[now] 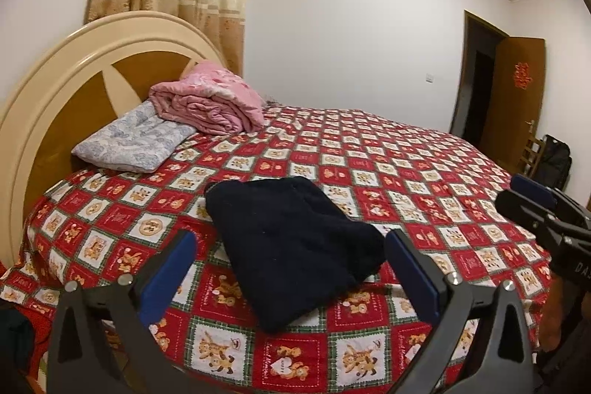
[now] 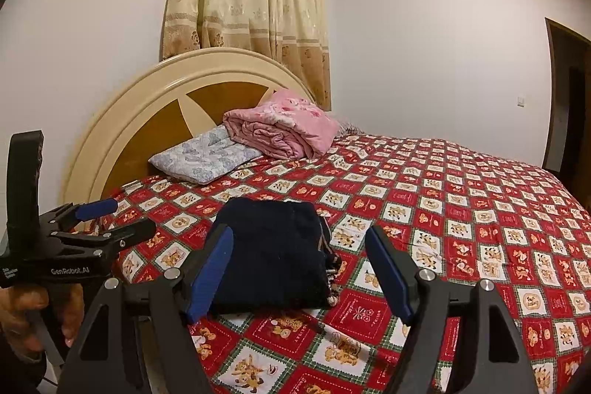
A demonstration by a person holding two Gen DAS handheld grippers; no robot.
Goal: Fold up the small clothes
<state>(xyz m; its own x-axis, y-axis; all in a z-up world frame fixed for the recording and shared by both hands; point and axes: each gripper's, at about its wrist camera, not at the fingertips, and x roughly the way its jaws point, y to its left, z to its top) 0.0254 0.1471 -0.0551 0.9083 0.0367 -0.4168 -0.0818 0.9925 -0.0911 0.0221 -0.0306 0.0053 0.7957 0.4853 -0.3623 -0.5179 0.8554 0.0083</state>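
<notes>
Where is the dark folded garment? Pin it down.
The dark folded garment lies on the red teddy-bear bedspread near the bed's front edge, between both open grippers' fingers in each wrist view, well short of the pink quilt.

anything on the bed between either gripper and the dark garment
Nothing visible. Only bare bedspread lies between the open left gripper, the open right gripper and the folded dark garment.

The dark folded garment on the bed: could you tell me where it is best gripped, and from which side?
Probably the near edge of the dark folded garment, approached low from the bedside. It lies flat on the bedspread, layers stacked, its near edge facing both open tools.
</notes>
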